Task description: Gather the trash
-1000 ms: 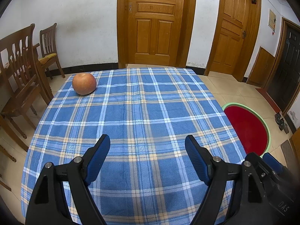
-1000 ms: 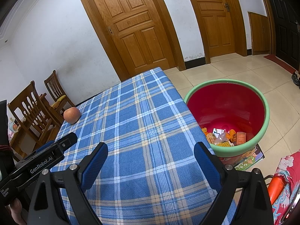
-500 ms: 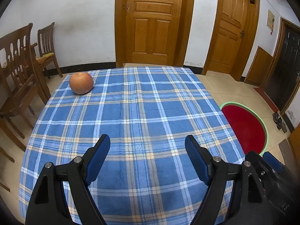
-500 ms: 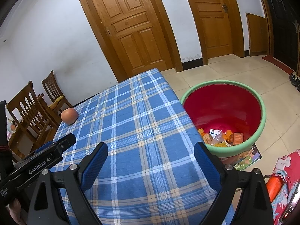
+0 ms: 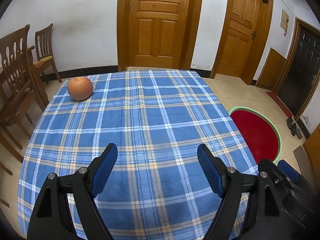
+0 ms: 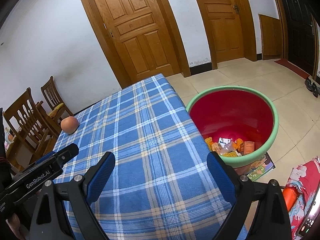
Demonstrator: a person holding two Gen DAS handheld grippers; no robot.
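Observation:
A red basin with a green rim (image 6: 234,118) stands on the floor right of the table; it also shows in the left wrist view (image 5: 258,134). Several pieces of trash (image 6: 232,146) lie in its bottom. My left gripper (image 5: 158,164) is open and empty above the near part of the blue plaid tablecloth (image 5: 140,120). My right gripper (image 6: 162,172) is open and empty above the table's near right part (image 6: 140,140), left of the basin. An orange-red apple (image 5: 80,88) sits at the table's far left corner, also in the right wrist view (image 6: 69,124).
Wooden chairs (image 5: 18,80) stand left of the table. Wooden doors (image 5: 158,24) line the far wall. A picture book (image 6: 260,168) lies under the basin, and a red patterned cloth (image 6: 300,196) lies at the right. Shoes (image 6: 312,86) sit by the dark door.
Both grippers have drawn back and risen a little, so the table and basin look slightly farther off. Both stay open and empty.

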